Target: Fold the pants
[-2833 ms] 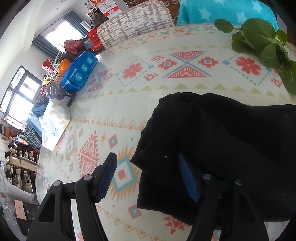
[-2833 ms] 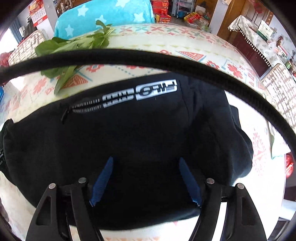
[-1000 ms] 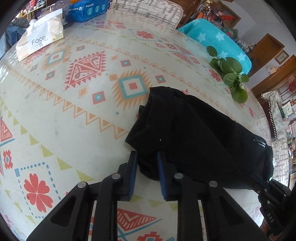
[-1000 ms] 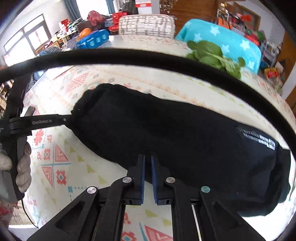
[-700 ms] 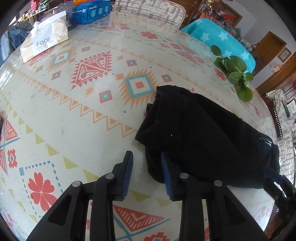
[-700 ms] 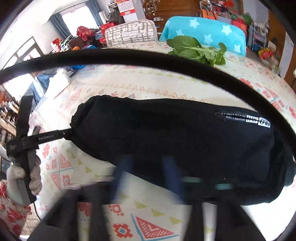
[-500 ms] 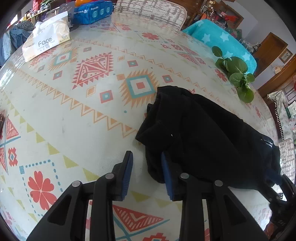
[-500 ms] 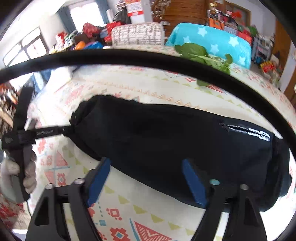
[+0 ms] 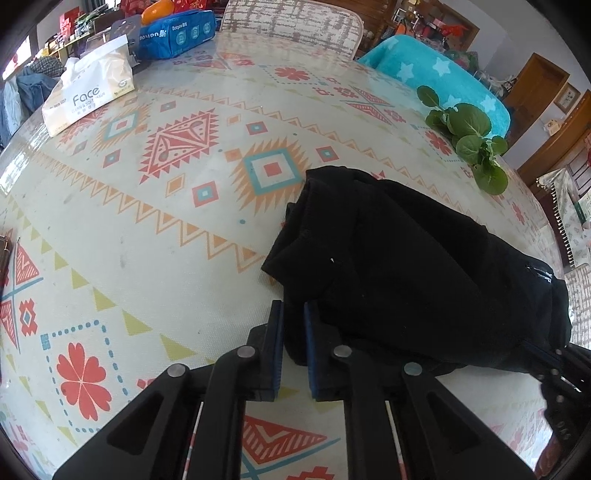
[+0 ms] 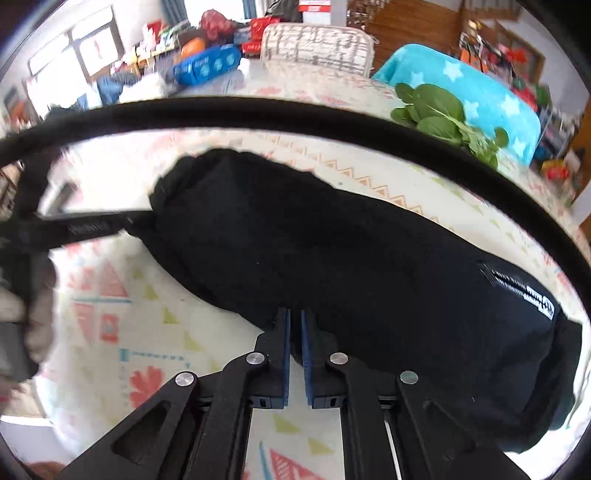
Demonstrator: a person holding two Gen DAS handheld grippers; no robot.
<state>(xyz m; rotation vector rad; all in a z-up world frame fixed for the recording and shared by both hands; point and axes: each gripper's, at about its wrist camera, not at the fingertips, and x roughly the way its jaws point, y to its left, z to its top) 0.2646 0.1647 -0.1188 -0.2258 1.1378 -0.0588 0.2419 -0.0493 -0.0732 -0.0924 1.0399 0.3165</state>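
Note:
The black pants (image 9: 406, 258) lie folded in a long bundle on the patterned tablecloth (image 9: 147, 221). My left gripper (image 9: 293, 314) is shut on the near edge of the bundle's left end. In the right wrist view the pants (image 10: 332, 251) stretch from upper left to lower right, with a white logo near the right end. My right gripper (image 10: 295, 321) is shut on the pants' near edge at mid-length. The left gripper tool and the gloved hand holding it show at the far left of that view (image 10: 85, 225).
A white tissue pack (image 9: 88, 96) and a blue package (image 9: 173, 26) sit at the table's far left. Green leafy vegetables (image 9: 465, 140) lie beyond the pants. Two chairs, one grey patterned (image 9: 295, 18) and one turquoise with stars (image 9: 443, 74), stand behind the table.
Both grippers have closed on the pants' near edge; the right one was wide open half a second ago and the left one slightly open. The right view has shifted and is blurred.

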